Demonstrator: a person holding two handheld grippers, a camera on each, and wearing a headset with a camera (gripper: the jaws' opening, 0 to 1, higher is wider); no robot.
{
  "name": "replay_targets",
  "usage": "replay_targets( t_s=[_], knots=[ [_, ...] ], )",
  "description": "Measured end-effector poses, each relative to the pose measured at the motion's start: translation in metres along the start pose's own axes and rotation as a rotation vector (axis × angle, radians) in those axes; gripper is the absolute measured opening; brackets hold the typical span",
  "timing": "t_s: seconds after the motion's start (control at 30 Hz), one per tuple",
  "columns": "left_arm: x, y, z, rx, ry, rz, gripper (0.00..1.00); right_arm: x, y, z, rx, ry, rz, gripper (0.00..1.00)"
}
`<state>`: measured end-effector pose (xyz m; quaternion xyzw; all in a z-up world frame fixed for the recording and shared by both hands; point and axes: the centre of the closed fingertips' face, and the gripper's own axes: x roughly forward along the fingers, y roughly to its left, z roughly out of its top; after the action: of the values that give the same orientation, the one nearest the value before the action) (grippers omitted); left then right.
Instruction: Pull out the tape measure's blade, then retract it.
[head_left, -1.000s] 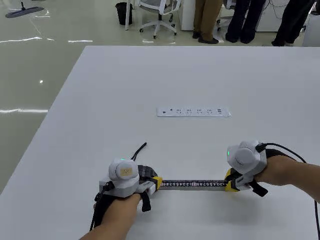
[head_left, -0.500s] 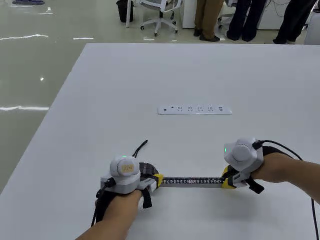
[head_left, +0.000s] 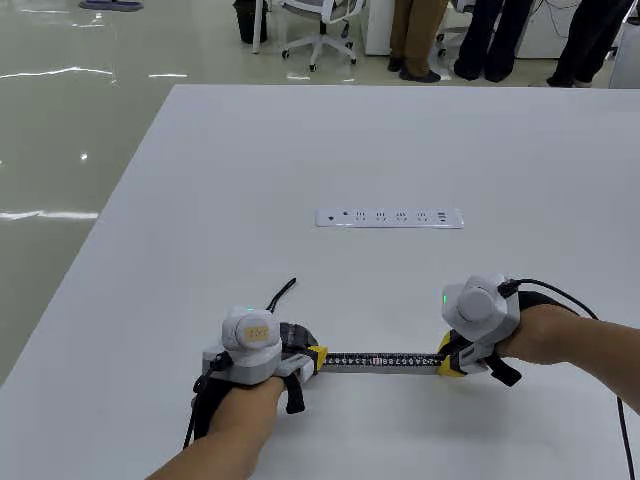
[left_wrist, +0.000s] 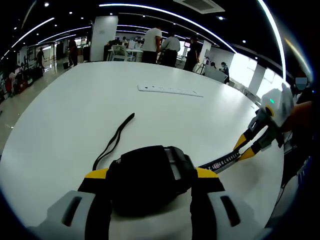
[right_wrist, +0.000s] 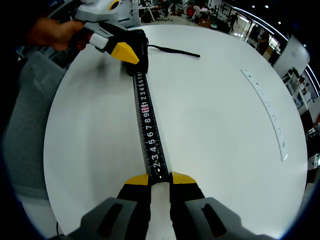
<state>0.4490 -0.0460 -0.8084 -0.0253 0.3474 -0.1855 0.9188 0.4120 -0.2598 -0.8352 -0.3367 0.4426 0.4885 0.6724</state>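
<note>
Left gripper (head_left: 308, 361) clamps the case (left_wrist: 150, 182), right gripper (right_wrist: 160, 178) pinches what seems the tip of the blade (right_wrist: 148, 125), already drawn out; retracting it is left.

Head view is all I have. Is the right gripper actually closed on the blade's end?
Observer: Yes. In the right gripper view, the right gripper has its jaws shut on the end of the blade, near the 2 mark.
Operator: And the other side?
Observer: In the left gripper view, the left gripper has its yellow-tipped jaws clamped on the black case, one on each side.
</note>
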Motion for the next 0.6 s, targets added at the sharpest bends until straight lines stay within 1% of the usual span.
replay_targets(
  t_s=[0.6],
  knots=[
    [0.0004, 0.0001, 0.0002, 0.001, 0.005, -0.006, 0.6, 0.003, 0.0027, 0.0089, -0.004, -0.002, 0.006, 0.13]
  ],
)
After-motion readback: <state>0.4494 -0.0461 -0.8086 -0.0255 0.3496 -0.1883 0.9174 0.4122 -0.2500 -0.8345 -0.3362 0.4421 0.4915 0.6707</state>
